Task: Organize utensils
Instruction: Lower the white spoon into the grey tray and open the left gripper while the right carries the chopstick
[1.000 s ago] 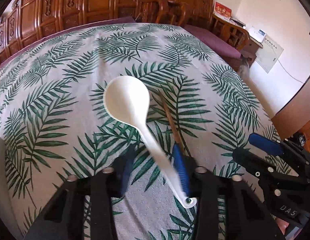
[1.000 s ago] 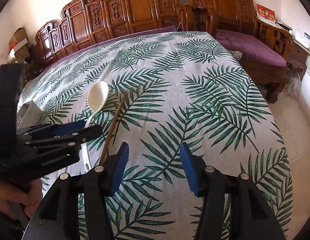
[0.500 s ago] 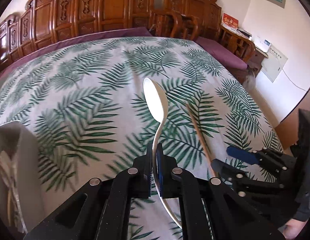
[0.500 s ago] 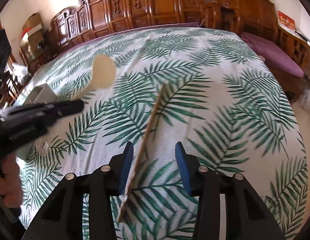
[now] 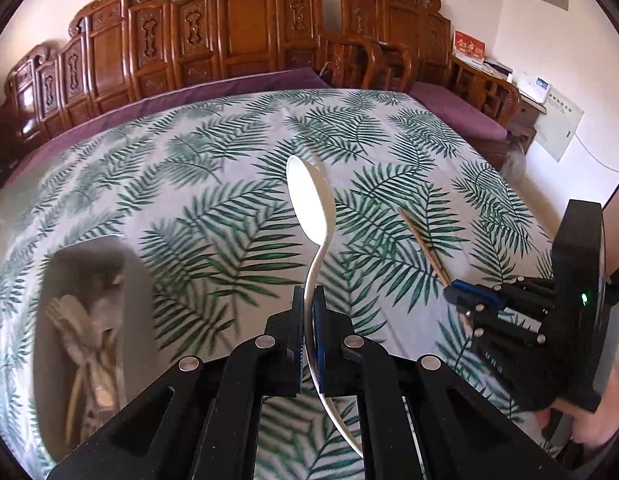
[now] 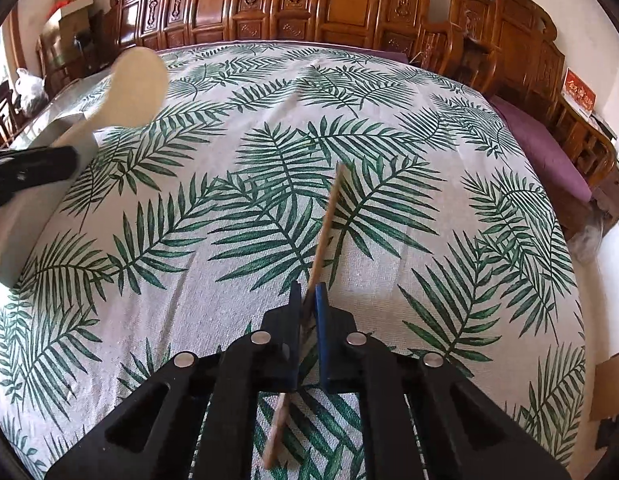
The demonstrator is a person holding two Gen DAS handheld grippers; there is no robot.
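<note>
The left gripper (image 5: 308, 312) has its fingers closed on the handle of the white spoon (image 5: 311, 200), which hangs clear above the leaf-print cloth (image 5: 213, 200) of the bench, bowl pointing away from the camera and the curved handle tail sticking out behind the pads. The right gripper (image 6: 307, 308) has just been closing and now pinches a thin wooden chopstick (image 6: 327, 220) partway along its shaft – most of the stick juts forward, a shorter part trails back under the jaws.

The landmark is the grey utensil holder (image 5: 89, 320), to the left of the spoon and near the bench's front edge, with pale utensils and sticks already standing in it. The step in hand looks like carrying both pieces there. To do it well: bring the spoon over the holder's mouth first, tip it so it enters end-on, and let go only once it is inside the rim. The chopstick, further from the holder, is slim and could pivot in the pinch – keep the wrist steady and lower it lengthwise beside the sticks already there

The spoon is glossy, smooth plastic with a deep oval bowl; the chopstick is plain light brown
</note>
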